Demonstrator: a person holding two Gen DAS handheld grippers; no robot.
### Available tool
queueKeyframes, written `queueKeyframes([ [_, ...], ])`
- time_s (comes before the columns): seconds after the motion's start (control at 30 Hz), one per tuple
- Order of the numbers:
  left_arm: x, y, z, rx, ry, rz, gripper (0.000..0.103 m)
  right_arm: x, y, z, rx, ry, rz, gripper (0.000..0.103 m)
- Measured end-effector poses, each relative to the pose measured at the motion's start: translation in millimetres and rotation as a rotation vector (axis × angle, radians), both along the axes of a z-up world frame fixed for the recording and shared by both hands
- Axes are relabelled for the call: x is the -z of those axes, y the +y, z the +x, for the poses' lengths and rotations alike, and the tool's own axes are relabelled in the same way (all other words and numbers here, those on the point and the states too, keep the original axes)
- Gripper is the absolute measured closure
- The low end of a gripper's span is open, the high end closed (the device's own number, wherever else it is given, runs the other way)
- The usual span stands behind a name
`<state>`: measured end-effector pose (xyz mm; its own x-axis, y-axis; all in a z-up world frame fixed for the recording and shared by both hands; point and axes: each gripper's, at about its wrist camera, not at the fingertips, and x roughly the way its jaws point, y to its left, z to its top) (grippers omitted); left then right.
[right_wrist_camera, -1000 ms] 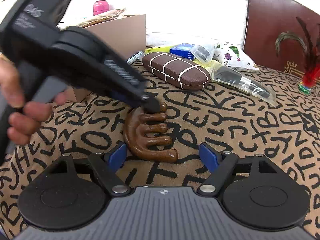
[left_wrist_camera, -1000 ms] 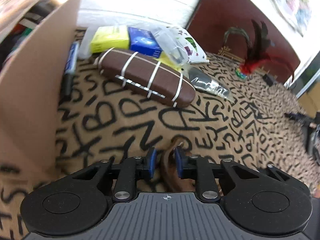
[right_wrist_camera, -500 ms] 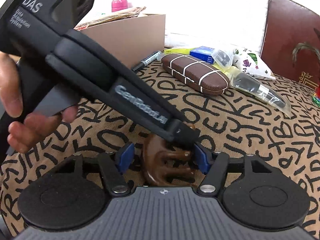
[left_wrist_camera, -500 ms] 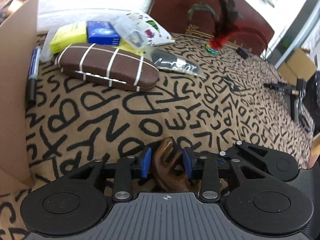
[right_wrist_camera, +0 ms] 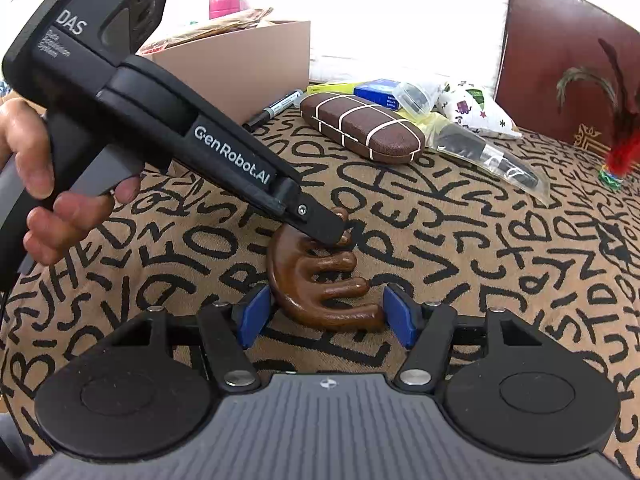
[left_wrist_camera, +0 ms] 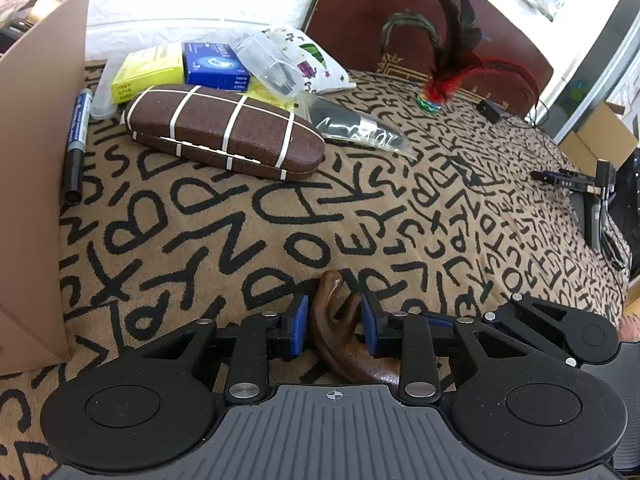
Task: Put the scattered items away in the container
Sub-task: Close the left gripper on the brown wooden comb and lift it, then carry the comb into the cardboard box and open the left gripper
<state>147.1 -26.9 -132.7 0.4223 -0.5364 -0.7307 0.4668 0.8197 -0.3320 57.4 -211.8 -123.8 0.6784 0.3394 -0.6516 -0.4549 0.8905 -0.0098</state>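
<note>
A brown wooden comb with thick rounded prongs lies on the letter-printed cloth. My left gripper comes in from the left of the right wrist view, its tip over the top prong. Its jaws are closing, and the blue pads sit against two prongs. My right gripper spans the comb's width, one pad on its curved back and one at the lowest prong's tip. The cardboard box stands at the left, holding several things.
A brown striped glasses case, a marker beside the box, yellow and blue packets, a plastic bag and a feather shuttlecock lie farther back. A hand holds the left gripper's handle.
My right gripper has moved up to the comb and its jaws have narrowed onto it. The left gripper has rolled towards level while staying on the prongs. The comb remains on the cloth.
</note>
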Motion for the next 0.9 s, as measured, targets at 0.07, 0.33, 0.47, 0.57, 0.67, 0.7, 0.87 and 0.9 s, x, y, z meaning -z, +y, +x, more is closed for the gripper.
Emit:
queueKeyframes([
  [0.07,0.8,1.6,0.6,-0.009,0.007,-0.012,0.076,0.5,-0.5,0.2,0.001,-0.002,0.005,0.035],
  [0.33,-1.2,-4.7,-4.6,0.002,-0.029,0.025,0.074,1.1,-1.0,2.2,-0.009,-0.007,0.008,0.036],
  [0.47,-0.9,-3.1,-5.4,0.0,-0.018,0.01,0.075,1.5,3.1,4.0,-0.036,-0.021,0.002,0.04],
  [0.57,-1.0,-2.5,-8.3,-0.007,-0.028,0.017,0.075,2.0,7.7,9.4,-0.038,-0.024,0.003,0.039],
  [0.67,-0.7,0.3,-7.2,-0.013,-0.007,-0.003,0.076,0.7,9.0,8.0,-0.051,-0.026,-0.012,0.04],
  [0.7,-1.2,0.3,-7.8,-0.015,-0.006,-0.004,0.076,0.5,8.8,7.2,-0.049,-0.026,-0.01,0.04],
  [0.87,-4.0,0.4,-13.8,-0.026,-0.015,-0.004,0.075,-3.3,10.9,4.6,-0.036,-0.019,-0.008,0.041],
  [0.9,-4.3,1.6,-14.4,-0.027,-0.012,-0.01,0.075,-3.9,11.5,3.5,-0.038,-0.021,-0.013,0.041],
])
